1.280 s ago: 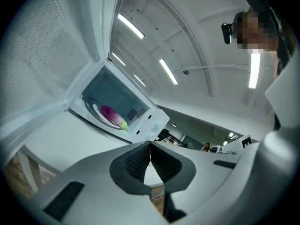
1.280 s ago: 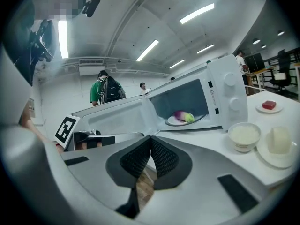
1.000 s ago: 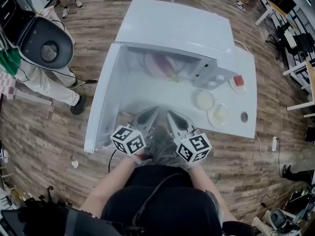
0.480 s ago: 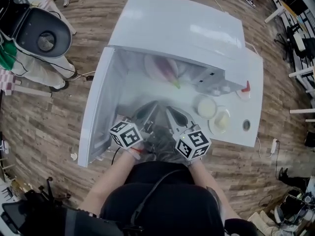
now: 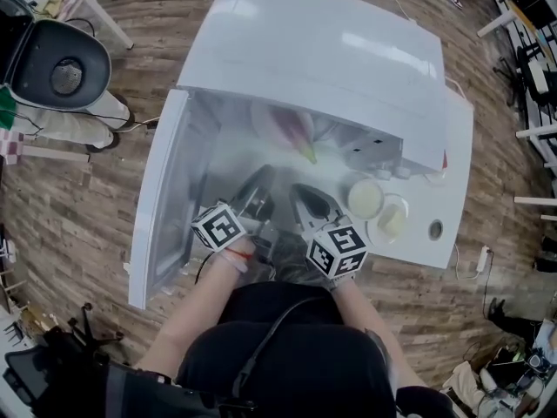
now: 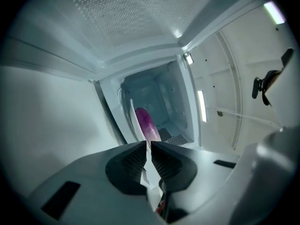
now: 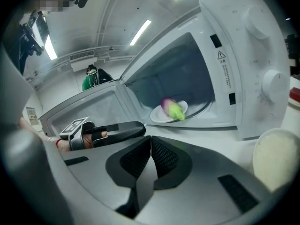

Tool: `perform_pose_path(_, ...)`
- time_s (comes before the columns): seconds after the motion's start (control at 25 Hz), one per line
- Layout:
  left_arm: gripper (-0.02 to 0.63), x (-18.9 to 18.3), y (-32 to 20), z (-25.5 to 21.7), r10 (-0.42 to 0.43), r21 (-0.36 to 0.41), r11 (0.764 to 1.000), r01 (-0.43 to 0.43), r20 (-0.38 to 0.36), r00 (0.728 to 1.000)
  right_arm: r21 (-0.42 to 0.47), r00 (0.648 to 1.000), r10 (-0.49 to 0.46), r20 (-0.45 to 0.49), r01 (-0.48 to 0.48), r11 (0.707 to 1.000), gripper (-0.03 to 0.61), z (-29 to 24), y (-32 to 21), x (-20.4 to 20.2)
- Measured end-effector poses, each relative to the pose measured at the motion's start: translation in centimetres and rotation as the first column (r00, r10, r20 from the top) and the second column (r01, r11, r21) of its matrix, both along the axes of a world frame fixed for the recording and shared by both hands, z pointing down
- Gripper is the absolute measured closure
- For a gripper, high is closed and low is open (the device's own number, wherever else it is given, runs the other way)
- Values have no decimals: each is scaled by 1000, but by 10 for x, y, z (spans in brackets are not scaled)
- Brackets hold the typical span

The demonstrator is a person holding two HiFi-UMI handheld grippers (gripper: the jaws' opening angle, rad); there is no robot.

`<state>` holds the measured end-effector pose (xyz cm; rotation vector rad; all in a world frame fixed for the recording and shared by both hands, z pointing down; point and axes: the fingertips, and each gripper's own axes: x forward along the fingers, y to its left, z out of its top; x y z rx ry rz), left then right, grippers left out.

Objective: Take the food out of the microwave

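The white microwave [image 5: 331, 50] stands on a white table with its door [image 5: 161, 198] swung open to the left. Inside, a purple and green vegetable [image 5: 291, 129] lies on a white plate [image 7: 159, 115]. In the right gripper view the vegetable [image 7: 172, 108] sits mid-cavity. Rolled onto its side, the left gripper view shows it as a purple shape [image 6: 144, 123] straight ahead. My left gripper [image 5: 252, 200] is shut and empty just before the cavity's opening. My right gripper [image 5: 309, 200] is beside it, also shut and empty, a little short of the opening.
A pale bowl [image 5: 365, 198] and a small dish [image 5: 391, 218] sit on the table right of the grippers, below the microwave's control panel [image 7: 274, 86]. A black chair [image 5: 65, 64] stands at the far left. A person in green [image 7: 93, 76] stands beyond the door.
Both grippers have moved forward and lower toward the microwave's opening. The left one has rolled onto its side. Both have stayed shut.
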<state>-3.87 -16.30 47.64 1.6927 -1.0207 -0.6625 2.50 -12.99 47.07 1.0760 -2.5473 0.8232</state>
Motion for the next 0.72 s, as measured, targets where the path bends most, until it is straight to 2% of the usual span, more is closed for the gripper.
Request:
perform_pose_path(0.24,530,4,-17,4,-14,-19,1000,13,-52,999,-42,999,-21,-38,19,999,558,13,-6,-2)
perform_pose_path(0.56,522,6,-32,11,-48,-68,997,37,-158,986,-65,999,-21,-42,18,998,558,20,-13,5)
perform_pose_path(0.72,520,11,-38,8,-43,-73,997,26,-237,971,-74,999,-19,-43,16,997,558,23,-16,7)
